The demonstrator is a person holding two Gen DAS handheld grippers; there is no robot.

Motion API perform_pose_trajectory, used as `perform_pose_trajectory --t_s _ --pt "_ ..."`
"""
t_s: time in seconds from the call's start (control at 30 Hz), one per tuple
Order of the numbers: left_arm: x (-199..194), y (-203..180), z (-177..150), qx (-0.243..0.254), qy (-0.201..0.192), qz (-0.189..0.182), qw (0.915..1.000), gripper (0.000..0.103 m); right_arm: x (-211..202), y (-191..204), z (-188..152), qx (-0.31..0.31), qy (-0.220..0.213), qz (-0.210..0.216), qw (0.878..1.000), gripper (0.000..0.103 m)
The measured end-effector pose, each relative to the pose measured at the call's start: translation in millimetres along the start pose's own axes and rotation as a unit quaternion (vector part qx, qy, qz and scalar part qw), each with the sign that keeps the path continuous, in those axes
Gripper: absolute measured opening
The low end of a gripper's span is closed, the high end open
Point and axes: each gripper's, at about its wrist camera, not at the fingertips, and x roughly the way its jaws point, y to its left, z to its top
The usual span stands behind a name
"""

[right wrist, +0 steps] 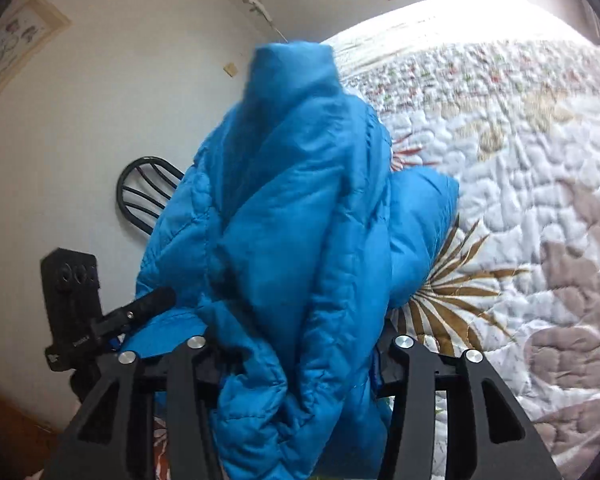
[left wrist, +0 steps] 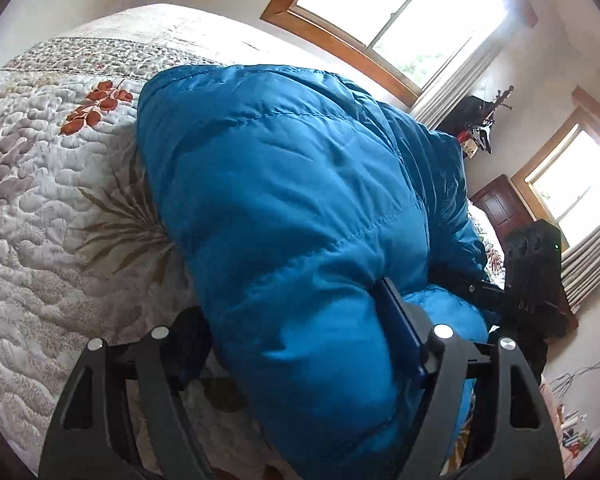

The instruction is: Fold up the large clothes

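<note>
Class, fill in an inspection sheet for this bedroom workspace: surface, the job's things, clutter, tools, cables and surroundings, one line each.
Surface: quilted floral bedspread, bare around the jacket.
Job's things: blue puffer jacket, bunched and raised off the bed, not yet folded flat.
Clutter: nothing seen on the bed; small items on the floor, too small to tell.
Tools: left tool and right tool each have jacket fabric bunched between the fingers.
Cables: thin cords on the floor.
Surroundings: wood-framed windows, dark chair, framed picture on the wall.
</note>
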Motion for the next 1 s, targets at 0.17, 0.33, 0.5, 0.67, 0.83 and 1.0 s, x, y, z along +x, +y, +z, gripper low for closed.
perform_pose_trajectory --t_s 0.17,0.33,0.5,0.67,0.83,1.0 --pt "0 -6 -8 0.0 0.0 0.018 0.9998 0.08 -7 1 -5 0.003 -0.004 -0.017 1.0 0.061" --pt "-21 -14 -14 -0.02 0.001 0.045 0.9988 0.083 -37 18 -24 -0.011 -0.022 -0.051 0.998 0.073" --pt "-66 -28 -32 0.0 -0.039 0.095 0.9947 0.084 -86 42 -44 -0.031 -0.067 -0.106 0.992 0.068" --pt "-79 -52 -46 0.026 -0.058 0.135 0.9888 0.084 -108 95 -46 -0.112 -0.101 -0.112 0.982 0.045" --pt "-67 -62 -46 0.027 -0.041 0.165 0.9851 0.084 -70 122 -43 -0.145 -0.057 -0.151 0.976 0.021" --pt "-43 -54 -47 0.036 -0.006 0.171 0.9845 0.085 -45 83 -42 -0.086 -0.011 -0.165 0.982 0.006"
